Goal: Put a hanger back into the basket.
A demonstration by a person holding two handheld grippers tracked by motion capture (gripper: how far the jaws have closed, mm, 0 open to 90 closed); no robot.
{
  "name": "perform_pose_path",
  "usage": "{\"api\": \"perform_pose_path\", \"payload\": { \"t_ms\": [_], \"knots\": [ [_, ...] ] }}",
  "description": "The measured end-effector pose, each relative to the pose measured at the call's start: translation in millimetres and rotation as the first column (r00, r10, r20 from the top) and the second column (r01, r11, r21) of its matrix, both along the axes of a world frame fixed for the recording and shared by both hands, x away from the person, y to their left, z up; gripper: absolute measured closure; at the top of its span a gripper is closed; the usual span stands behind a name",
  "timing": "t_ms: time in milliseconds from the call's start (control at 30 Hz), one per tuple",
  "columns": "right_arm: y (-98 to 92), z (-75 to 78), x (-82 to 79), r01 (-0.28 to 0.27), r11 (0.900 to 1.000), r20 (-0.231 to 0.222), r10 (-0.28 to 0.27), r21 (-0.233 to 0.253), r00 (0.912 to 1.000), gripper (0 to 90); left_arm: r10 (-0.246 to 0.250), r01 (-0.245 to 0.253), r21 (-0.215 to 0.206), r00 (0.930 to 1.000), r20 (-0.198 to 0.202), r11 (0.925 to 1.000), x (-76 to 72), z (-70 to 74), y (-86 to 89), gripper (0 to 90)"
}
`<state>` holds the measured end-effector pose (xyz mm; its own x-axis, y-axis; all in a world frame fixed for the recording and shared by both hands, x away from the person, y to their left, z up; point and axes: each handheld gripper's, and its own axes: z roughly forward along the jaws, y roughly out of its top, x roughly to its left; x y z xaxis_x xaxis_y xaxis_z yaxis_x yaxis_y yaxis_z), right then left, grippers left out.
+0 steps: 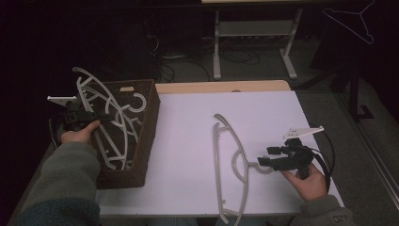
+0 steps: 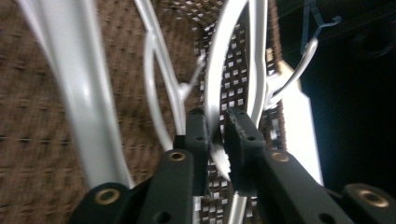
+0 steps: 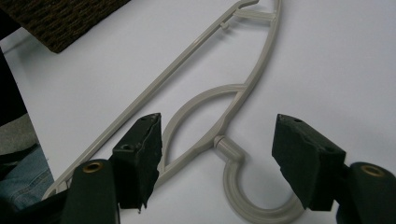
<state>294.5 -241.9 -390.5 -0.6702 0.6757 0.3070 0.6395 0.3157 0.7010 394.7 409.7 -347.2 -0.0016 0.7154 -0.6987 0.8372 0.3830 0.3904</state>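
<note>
A grey plastic hanger (image 1: 229,165) lies flat on the white table (image 1: 188,136), its hook (image 3: 243,184) pointing right. My right gripper (image 1: 266,156) hovers open just right of that hook, its jaws standing either side of the hook (image 1: 260,167) in the right gripper view. Several white hangers (image 1: 110,113) stick out of a brown woven basket (image 1: 146,136) at the left. My left gripper (image 1: 96,116) is over the basket, shut on the curved bar of one white hanger (image 2: 215,93).
A white wire hanger (image 1: 353,21) hangs in the dark at the top right. A desk frame (image 1: 254,42) and cables stand on the floor beyond the table's far edge. The basket sits at the table's left edge.
</note>
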Motion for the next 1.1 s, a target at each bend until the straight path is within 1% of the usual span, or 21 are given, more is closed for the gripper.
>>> {"api": "perform_pose_path", "payload": {
  "t_ms": [33,67,100,133,200,267,300,333,367,500,667,833,933,1033,1100],
  "knots": [
    [0.0,0.0,0.0,0.000,1.000,0.000,0.000,0.000,1.0000,32.1,-0.004,0.005,0.031,0.9999,-0.011,0.9995,-0.2,0.3,-0.9,76.4],
    [0.1,0.1,-0.2,0.000,1.000,0.000,0.000,0.000,1.0000,32.1,-0.002,0.002,0.045,0.9999,-0.016,0.9990,-0.6,0.8,-1.8,73.1],
    [0.1,0.1,-0.2,0.000,1.000,0.000,0.000,0.000,1.0000,32.1,-0.010,0.010,0.040,0.9999,-0.005,0.9992,-1.7,1.0,-1.2,74.1],
    [0.1,0.1,-0.2,0.000,1.000,-0.001,0.000,0.000,1.0000,32.1,-0.005,0.005,0.060,1.0000,-0.004,0.9982,-2.6,2.3,-1.4,70.8],
    [0.4,-0.2,0.2,-0.001,1.000,0.001,0.001,-0.001,1.0000,32.1,-0.019,0.019,0.048,0.9998,0.010,0.9987,-4.2,4.2,-1.7,69.8],
    [0.9,-0.2,0.0,-0.001,1.000,0.000,0.001,0.000,1.0000,32.1,-0.033,0.031,0.066,0.9992,0.022,0.9973,-6.0,7.8,-3.9,69.3],
    [1.1,-0.4,0.3,0.001,1.000,0.001,-0.001,-0.002,1.0000,32.0,-0.035,0.033,0.061,0.9989,0.031,0.9976,-6.9,9.5,-5.2,69.3],
    [1.2,-0.6,0.6,-0.001,1.000,-0.002,0.001,-0.002,1.0000,32.0,-0.049,0.046,0.063,0.9978,0.044,0.9969,-7.9,11.4,-7.1,69.0],
    [1.4,-0.7,0.7,-0.001,1.000,-0.005,0.001,-0.004,1.0000,32.0,-0.052,0.049,0.062,0.9976,0.047,0.9969,-8.2,12.2,-8.9,68.9],
    [2.1,-1.1,1.2,-0.001,1.000,-0.002,0.001,-0.007,1.0000,31.9,-0.088,0.082,0.078,0.9936,0.072,0.9936,-11.3,16.5,-16.9,68.7],
    [3.5,-1.1,1.3,0.001,1.000,-0.007,-0.001,-0.011,1.0000,31.6,-0.125,0.116,0.086,0.9872,0.100,0.9895,-16.4,22.1,-25.4,68.3],
    [3.8,-1.3,2.4,0.005,1.000,-0.011,-0.005,-0.014,0.9999,31.5,-0.172,0.161,0.097,0.9772,0.124,0.9821,-21.3,28.3,-34.5,68.0],
    [4.3,-1.6,2.3,0.009,1.000,-0.013,-0.009,-0.017,0.9999,31.2,-0.192,0.180,0.098,0.9722,0.134,0.9788,-22.8,30.9,-40.7,67.6],
    [4.0,-2.0,2.0,0.009,1.000,-0.011,-0.009,-0.024,0.9999,31.1,-0.215,0.200,0.116,0.9677,0.132,0.9729,-23.2,32.0,-47.0,67.6],
    [4.0,-1.5,0.7,0.014,1.000,-0.018,-0.015,-0.026,0.9997,31.1,-0.224,0.208,0.118,0.9652,0.135,0.9709,-23.8,32.6,-49.9,67.6]
  ]
}}
